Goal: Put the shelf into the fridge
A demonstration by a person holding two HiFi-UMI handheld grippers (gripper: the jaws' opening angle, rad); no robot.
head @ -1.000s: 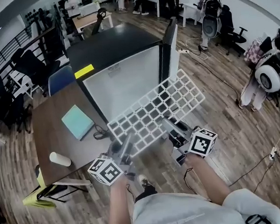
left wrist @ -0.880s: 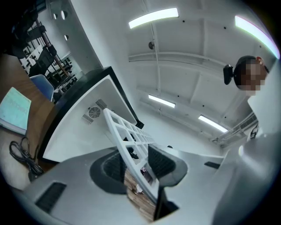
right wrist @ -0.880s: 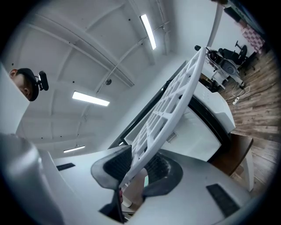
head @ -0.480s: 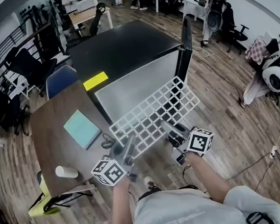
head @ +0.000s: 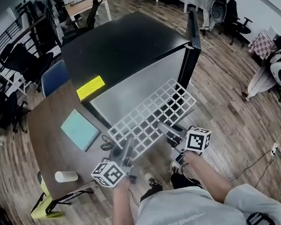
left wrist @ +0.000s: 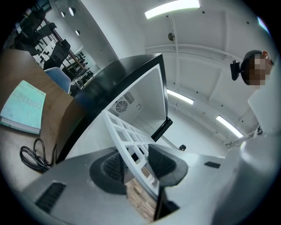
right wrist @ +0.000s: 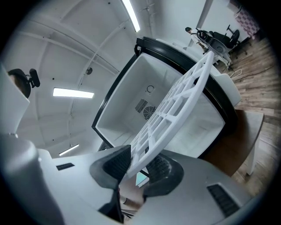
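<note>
I hold a white grid shelf by its near edge, tilted, in front of the open fridge with its black top and white inside. My left gripper is shut on the shelf's near left edge, and the shelf runs between its pads. My right gripper has the near right edge between its pads; its jaws are opening, though the shelf still touches both pads. The fridge interior with its rear fan grille lies straight ahead.
The fridge door stands open at the right. A brown table left of the fridge carries a teal book, a white cup on its side and a black cable. A blue chair stands behind it.
The shelf and both grippers have come closer to the fridge opening, and the fridge now fills more of the head view. Both grips on the shelf's near edge stay as they were.
</note>
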